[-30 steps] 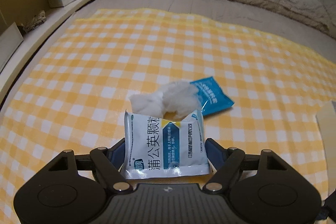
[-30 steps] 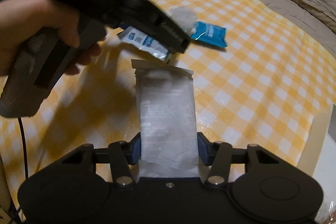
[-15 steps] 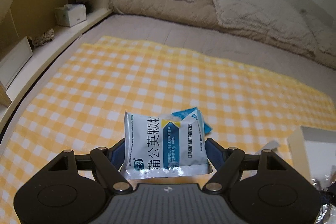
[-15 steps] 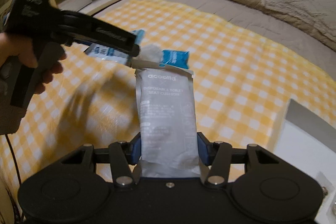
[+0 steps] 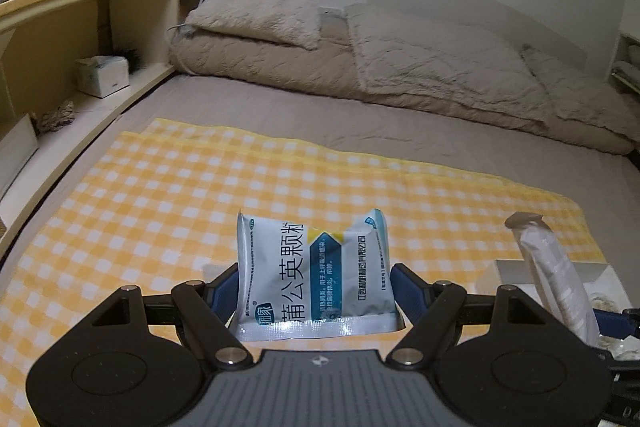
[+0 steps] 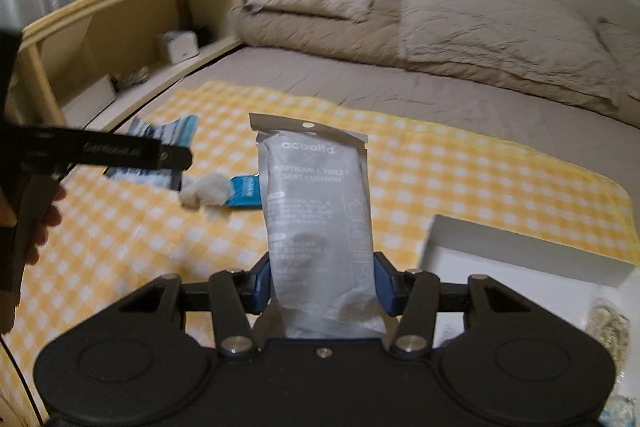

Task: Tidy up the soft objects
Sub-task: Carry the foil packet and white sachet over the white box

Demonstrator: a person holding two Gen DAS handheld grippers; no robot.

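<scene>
Gripping, left gripper (image 5: pixel 316 291): pinches the medicine sachet (image 5: pixel 312 275) upright.
Right gripper (image 6: pixel 322 285): jaws just tightened, clamping the toilet seat cushion pack (image 6: pixel 316 219).
Right view only: cotton wad (image 6: pixel 206 189), blue sachet (image 6: pixel 245 191), nine o'clock, on checked cloth (image 6: pixel 460 171).

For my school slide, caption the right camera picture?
Right gripper holds a grey packet above the yellow checked cloth.

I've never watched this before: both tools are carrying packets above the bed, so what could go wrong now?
The grey packet is pinched only near its bottom by the right tool, so it might flop or slip. The blue-and-white sachet in the left tool could also slide out. The two tools are close together near the white box and may bump.
</scene>
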